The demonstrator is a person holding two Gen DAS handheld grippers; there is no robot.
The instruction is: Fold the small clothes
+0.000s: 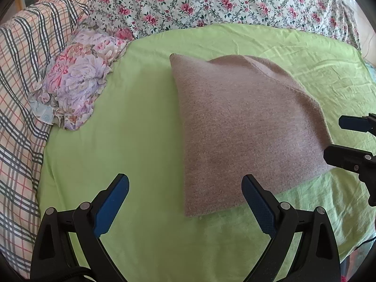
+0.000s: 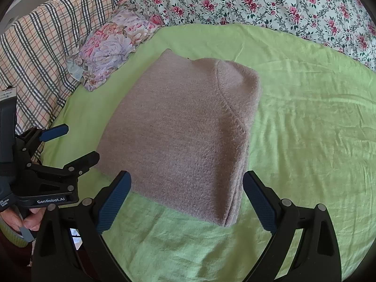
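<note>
Both our left tool (image 1: pixel 185 202) and right tool (image 2: pixel 188 199) gape wide, empty; a careless pinch could drag the folded sweater (image 2: pixel 183 136) apart.

Folded sweater (image 1: pixel 246 129) lies on green sheet (image 1: pixel 141 117), left gripper (image 1: pixel 185 199) jaws apart.

The folded sweater (image 2: pixel 185 136) lies on the sheet (image 2: pixel 305 117), pillow (image 2: pixel 112 47) behind-left, quilt (image 2: pixel 258 2) behind.
</note>
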